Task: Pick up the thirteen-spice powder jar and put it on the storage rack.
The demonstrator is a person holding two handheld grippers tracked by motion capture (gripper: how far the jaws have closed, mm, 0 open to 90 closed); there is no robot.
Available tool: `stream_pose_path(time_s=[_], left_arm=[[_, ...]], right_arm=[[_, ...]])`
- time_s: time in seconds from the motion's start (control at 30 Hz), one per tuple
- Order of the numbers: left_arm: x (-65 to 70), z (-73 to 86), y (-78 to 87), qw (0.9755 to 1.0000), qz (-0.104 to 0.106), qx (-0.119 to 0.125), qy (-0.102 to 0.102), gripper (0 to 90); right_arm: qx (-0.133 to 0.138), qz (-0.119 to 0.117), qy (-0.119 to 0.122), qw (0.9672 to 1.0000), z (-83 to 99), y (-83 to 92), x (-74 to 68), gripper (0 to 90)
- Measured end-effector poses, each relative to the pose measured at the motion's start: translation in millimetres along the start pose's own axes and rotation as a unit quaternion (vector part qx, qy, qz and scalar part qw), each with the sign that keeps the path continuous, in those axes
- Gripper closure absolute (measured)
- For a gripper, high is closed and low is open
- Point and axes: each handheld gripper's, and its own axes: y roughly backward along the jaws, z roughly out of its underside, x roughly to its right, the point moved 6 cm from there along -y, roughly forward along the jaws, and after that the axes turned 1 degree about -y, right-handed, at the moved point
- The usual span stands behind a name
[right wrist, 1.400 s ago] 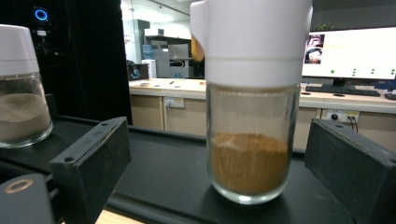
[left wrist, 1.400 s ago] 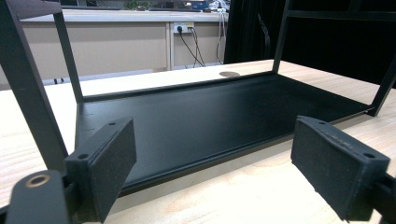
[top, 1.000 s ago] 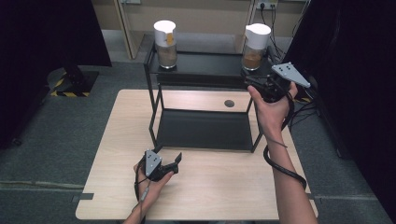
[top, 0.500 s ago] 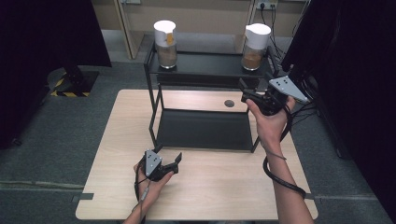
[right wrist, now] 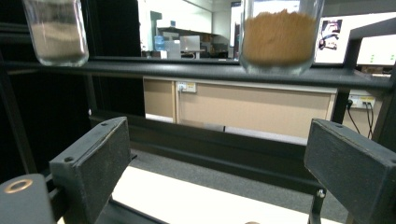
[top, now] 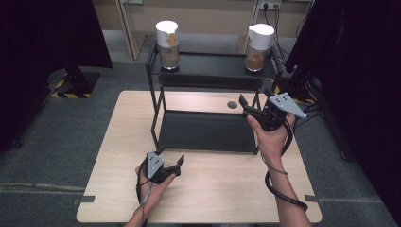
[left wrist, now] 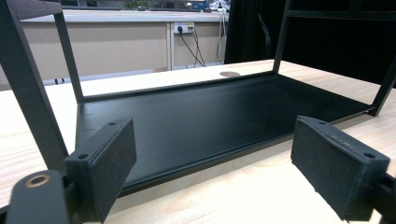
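A black two-level rack (top: 210, 65) stands on the far half of a wooden table (top: 213, 194). On its top shelf are two glass jars with white lids: the left jar (top: 167, 45) holds pale powder, the right jar (top: 257, 47) brown powder. My right gripper (top: 247, 108) hangs open and empty beside the rack's right end, below the top shelf and pointing left. In the right gripper view the brown jar (right wrist: 280, 37) and the pale jar (right wrist: 56, 32) stand above the open right gripper (right wrist: 219, 140). My left gripper (top: 169, 157) rests open on the table, facing the lower shelf (left wrist: 201, 116).
Black curtains hang on both sides of the table. A stand base with yellow-black tape (top: 71, 85) is on the floor at the left. A round cable hole (top: 231, 104) sits in the tabletop behind the rack. The table's front half is bare wood.
My right gripper has drawn back from the right jar and come down beside the rack's right end. The jar stays on the top shelf. The left gripper has not moved.
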Motion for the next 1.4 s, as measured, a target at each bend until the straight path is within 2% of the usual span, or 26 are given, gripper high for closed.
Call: stream_pose_path(time_s=[0.77, 1.0, 1.4], left_arm=[[0.5, -0.1, 0.2, 1.0, -0.001, 0.0, -0.003, 13.4], [0.6, 0.0, 0.2, 1.0, -0.001, 0.0, -0.003, 13.4], [1.0, 0.0, 0.2, 1.0, -0.002, 0.0, -0.004, 13.4]], right_arm=[[-0.037, -0.014, -0.005, 0.9992, 53.9, 13.8, -7.3, 7.4], [-0.047, -0.016, 0.008, 0.9987, 66.5, 18.1, -12.4, 7.4], [-0.072, -0.02, 0.008, 0.9972, 89.6, 22.2, -14.8, 7.4]])
